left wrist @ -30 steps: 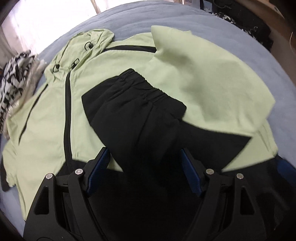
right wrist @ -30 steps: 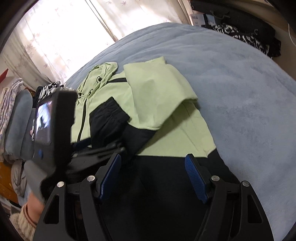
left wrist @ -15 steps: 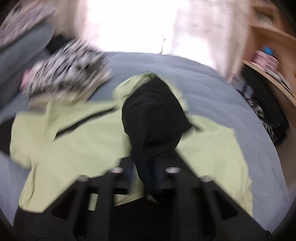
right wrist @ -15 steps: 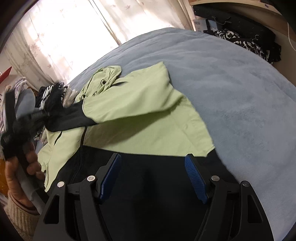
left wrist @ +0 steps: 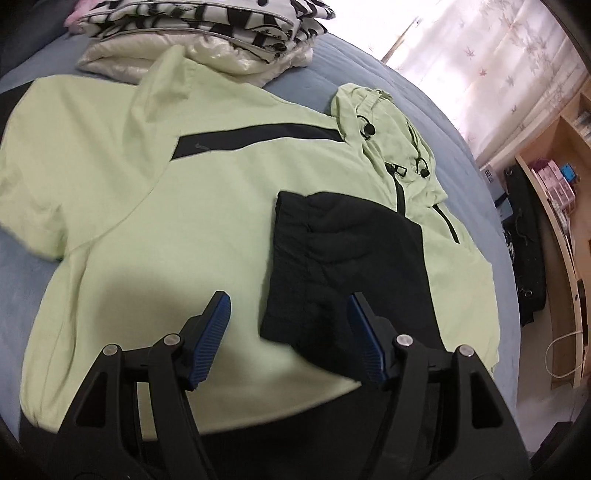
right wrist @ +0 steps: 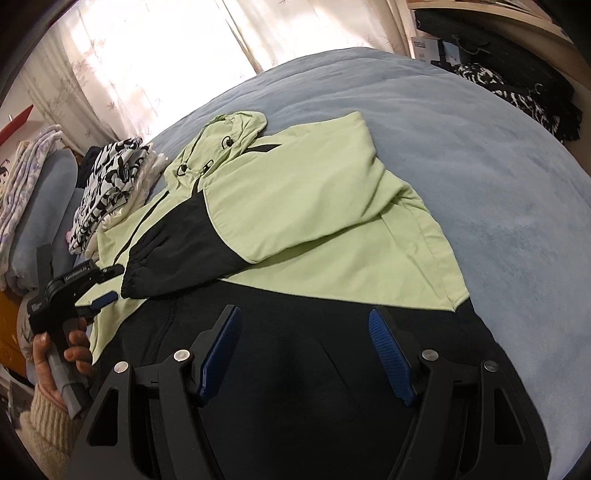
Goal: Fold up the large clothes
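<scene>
A green and black jacket [right wrist: 314, 206] lies spread on the bed [right wrist: 480, 155], one black-cuffed sleeve [right wrist: 177, 254] folded across its chest. Left tongs [left wrist: 288, 339] and right tongs [right wrist: 304, 350] both stand apart, holding nothing, above the near black hem. Risk: the loose sleeve may slide off when the body is folded, since the fabric looks slippery. A stack of folded clothes [left wrist: 207, 33] lies at the far left. No containers are visible.

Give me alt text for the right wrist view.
A light green and black jacket lies flat on a blue bed, one sleeve folded across it. The open right gripper hovers over its black hem.
</scene>
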### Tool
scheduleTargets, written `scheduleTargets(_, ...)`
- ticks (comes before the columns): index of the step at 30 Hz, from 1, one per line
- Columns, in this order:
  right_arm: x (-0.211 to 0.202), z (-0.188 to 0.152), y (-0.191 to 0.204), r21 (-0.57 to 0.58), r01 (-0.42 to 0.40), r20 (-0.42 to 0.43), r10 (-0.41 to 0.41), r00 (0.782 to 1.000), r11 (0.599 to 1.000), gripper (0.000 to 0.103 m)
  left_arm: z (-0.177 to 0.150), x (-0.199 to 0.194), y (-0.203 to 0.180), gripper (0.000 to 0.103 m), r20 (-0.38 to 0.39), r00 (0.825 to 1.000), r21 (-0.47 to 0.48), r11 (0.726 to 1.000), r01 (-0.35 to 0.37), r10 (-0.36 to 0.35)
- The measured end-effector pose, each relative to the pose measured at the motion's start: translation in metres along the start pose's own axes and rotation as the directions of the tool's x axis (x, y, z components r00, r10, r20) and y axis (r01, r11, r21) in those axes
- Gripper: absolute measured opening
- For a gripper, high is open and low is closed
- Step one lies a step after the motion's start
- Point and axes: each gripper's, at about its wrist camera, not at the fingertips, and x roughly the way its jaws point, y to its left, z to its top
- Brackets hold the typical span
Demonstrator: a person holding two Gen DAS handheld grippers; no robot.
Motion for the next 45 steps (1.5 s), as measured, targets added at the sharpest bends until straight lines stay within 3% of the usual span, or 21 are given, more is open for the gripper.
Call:
scheduleTargets(6,0.003,0.06,0.007,-0.059,0.024,0.036,-0.022,0.999,0.998,0.074,0.022,0.041,-0.01,0.063,-0.059,0.998,0.111,0.993,-0.027,0.033)
scheduleTargets(7,0.008,0.073,0.004,-0.062,0.047,0.041,-0.045,0.998,0.997,0.081,0.025,0.046,-0.015,0.063,-0.059,0.998,0.137,0.99,-0.029,0.038)
scheduleTargets(9,0.027,0.105,-0.009,-0.054,0.086,0.049,-0.083,0.995,0.995,0.086,0.029,0.054,-0.024,0.063,-0.073,0.997,0.184,0.983,-0.021,0.035)
scheduleTargets(13,0.097,0.162,-0.043,0.021,0.068,-0.037,-0.067,0.997,0.997,0.086,0.036,0.067,-0.041,0.063,-0.102,0.993,0.261,0.965,-0.024,0.052)
scheduleTargets(14,0.116,0.172,-0.05,0.047,0.063,-0.065,-0.06,0.996,0.997,0.085,0.039,0.069,-0.043,0.059,-0.104,0.993,0.267,0.963,-0.028,0.058)
scheduleTargets(15,0.135,0.181,-0.057,0.078,0.049,-0.094,-0.042,0.995,0.996,0.085,0.043,0.071,-0.045,0.043,-0.099,0.992,0.27,0.962,-0.042,0.072)
scheduleTargets(18,0.177,0.195,-0.076,0.183,0.014,-0.151,0.014,0.989,0.983,0.067,0.057,0.074,-0.046,0.025,-0.096,0.992,0.259,0.964,-0.058,0.086)
scheduleTargets(19,0.184,0.198,-0.077,0.189,-0.017,-0.15,0.046,0.988,0.982,0.043,0.062,0.073,-0.047,0.024,-0.086,0.993,0.251,0.966,-0.062,0.086)
scheduleTargets(20,0.186,0.203,-0.073,0.159,-0.025,-0.143,0.048,0.989,0.987,0.005,0.067,0.07,-0.049,0.023,-0.064,0.993,0.257,0.963,-0.076,0.095)
scheduleTargets(23,0.16,0.219,-0.051,0.031,0.004,0.015,-0.005,1.0,1.0,0.002,0.078,0.058,-0.059,0.021,0.038,0.995,0.281,0.955,-0.094,0.087)
scheduleTargets(25,0.163,0.22,-0.049,0.015,0.043,0.027,-0.043,0.999,0.999,0.002,0.08,0.055,-0.064,0.022,0.105,0.99,0.301,0.945,-0.125,0.098)
scheduleTargets(27,0.184,0.214,-0.051,0.001,0.114,-0.079,-0.114,0.99,0.993,0.004,0.077,0.067,-0.063,0.024,0.11,0.984,0.315,0.934,-0.166,0.138)
scheduleTargets(30,0.175,0.21,-0.061,0.053,0.069,-0.101,-0.063,0.993,0.996,0.016,0.072,0.091,-0.06,0.031,0.05,0.978,0.326,0.922,-0.208,0.203)
scheduleTargets(32,0.152,0.203,-0.07,0.104,0.002,-0.084,0.006,0.996,0.995,0.054,0.071,0.085,-0.06,0.041,0.051,0.98,0.329,0.923,-0.199,0.193)
scheduleTargets(34,0.131,0.191,-0.076,0.092,-0.018,-0.065,0.024,0.998,0.996,0.074,0.072,0.078,-0.058,0.057,0.02,0.986,0.318,0.934,-0.161,0.163)
scheduleTargets(36,0.113,0.167,-0.077,0.04,-0.033,-0.079,0.037,0.996,0.999,0.076,0.071,0.07,-0.054,0.065,0.008,0.989,0.309,0.94,-0.142,0.147)
scheduleTargets(40,0.098,0.129,-0.082,-0.004,-0.069,-0.137,0.068,0.988,0.998,0.075,0.06,0.064,-0.046,0.065,-0.013,0.988,0.319,0.937,-0.144,0.156)
scheduleTargets(42,0.1,0.112,-0.077,-0.056,-0.046,-0.15,0.037,0.988,0.997,0.052,0.052,0.065,-0.044,0.064,-0.005,0.985,0.32,0.934,-0.161,0.171)
scheduleTargets(43,0.101,0.108,-0.075,-0.067,-0.048,-0.165,0.037,0.986,0.997,0.019,0.048,0.067,-0.043,0.06,0.004,0.983,0.319,0.932,-0.175,0.183)
scheduleTargets(44,0.096,0.102,-0.079,-0.06,-0.036,-0.149,0.026,0.988,0.998,0.014,0.045,0.066,-0.046,0.038,0.009,0.982,0.316,0.931,-0.18,0.186)
scheduleTargets(45,0.087,0.101,-0.079,-0.068,-0.003,-0.112,-0.004,0.994,0.998,0.011,0.041,0.064,-0.047,0.03,0.003,0.985,0.317,0.934,-0.166,0.174)
